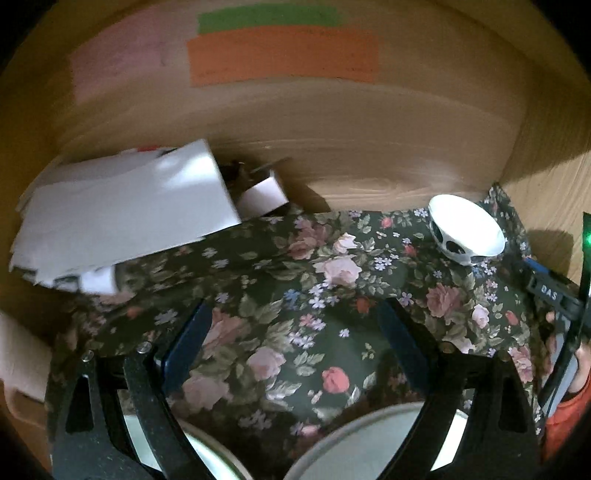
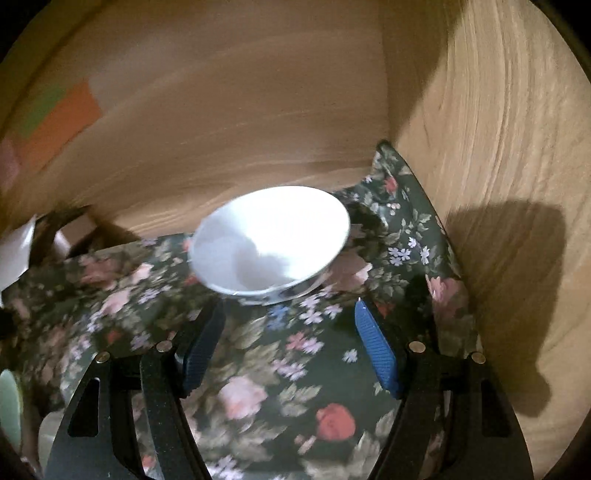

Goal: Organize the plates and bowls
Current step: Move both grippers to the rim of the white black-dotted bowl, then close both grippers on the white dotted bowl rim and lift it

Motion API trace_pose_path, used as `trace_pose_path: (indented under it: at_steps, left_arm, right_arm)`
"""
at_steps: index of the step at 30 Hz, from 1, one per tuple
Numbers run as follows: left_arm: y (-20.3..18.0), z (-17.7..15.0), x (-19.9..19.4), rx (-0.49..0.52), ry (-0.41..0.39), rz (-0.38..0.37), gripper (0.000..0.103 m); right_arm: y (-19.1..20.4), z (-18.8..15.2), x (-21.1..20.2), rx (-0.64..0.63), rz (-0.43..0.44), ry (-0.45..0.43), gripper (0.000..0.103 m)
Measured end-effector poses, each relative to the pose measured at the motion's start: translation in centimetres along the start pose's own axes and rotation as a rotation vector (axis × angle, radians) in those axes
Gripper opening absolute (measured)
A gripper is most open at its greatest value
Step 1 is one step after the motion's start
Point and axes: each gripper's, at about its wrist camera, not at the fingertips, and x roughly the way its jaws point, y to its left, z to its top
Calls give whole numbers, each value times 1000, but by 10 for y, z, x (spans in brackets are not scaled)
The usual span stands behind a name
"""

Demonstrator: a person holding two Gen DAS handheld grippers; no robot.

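- Left wrist view: the left gripper (image 1: 293, 343) is reaching in from the bottom of the frame with its jaws standing wide apart and nothing between them; only the dark floral cloth (image 1: 280, 291) is showing in the gap.
- The white bowl (image 1: 466, 229), patterned with dark spots on its outer wall, is sitting on the cloth at the right of the frame, upright, close to the corner where the wooden walls (image 1: 332, 122) are meeting.
- Two pale round rims, likely plates (image 1: 354, 439), are peeking up at the bottom edge, partly hidden behind the gripper's black arms.
- A pile of white boxes (image 1: 122, 218) is lying at the left, overlapping the cloth's far edge.
- Orange (image 1: 284, 59) and green paper strips (image 1: 269, 18) are sticking to the wall at the top.
- Part of the other tool (image 1: 554, 295) and a bit of a hand are showing at the right edge.
- Right wrist view: the right gripper (image 2: 290, 354) is pointing up the frame with its blue pads open and holding nothing; floral cloth (image 2: 258, 369) is filling the space between them.
- The white bowl (image 2: 271, 240) is standing at the centre of the frame, just beyond the fingertips and apart from them, its near rim blurred.
- The wooden side wall (image 2: 498, 184) is rising at the right, carrying a dark shadow.
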Motion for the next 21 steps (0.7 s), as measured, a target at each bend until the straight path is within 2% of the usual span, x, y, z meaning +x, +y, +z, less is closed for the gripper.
trace_pose_path:
  at_steps: [8,14,15,17,21]
  left_arm:
    - [-17,15,35,44,48,-11,93]
    - [-19,12,44,58,69,-8,93]
    - [-18,11,44,57,69,-9,93]
    - [-18,10,44,56,71,-21,93]
    - [-18,8,43,59,72,-30,93]
  right_arm:
    - [-10,22,34,23,-22,57,46]
    - [-14,29,58,52,-8,129,36]
    - [-14,29,61,47,-14,133,35]
    - [-10,28,66,26,-31,142,26]
    - [4,22,62,-27,8,164,20]
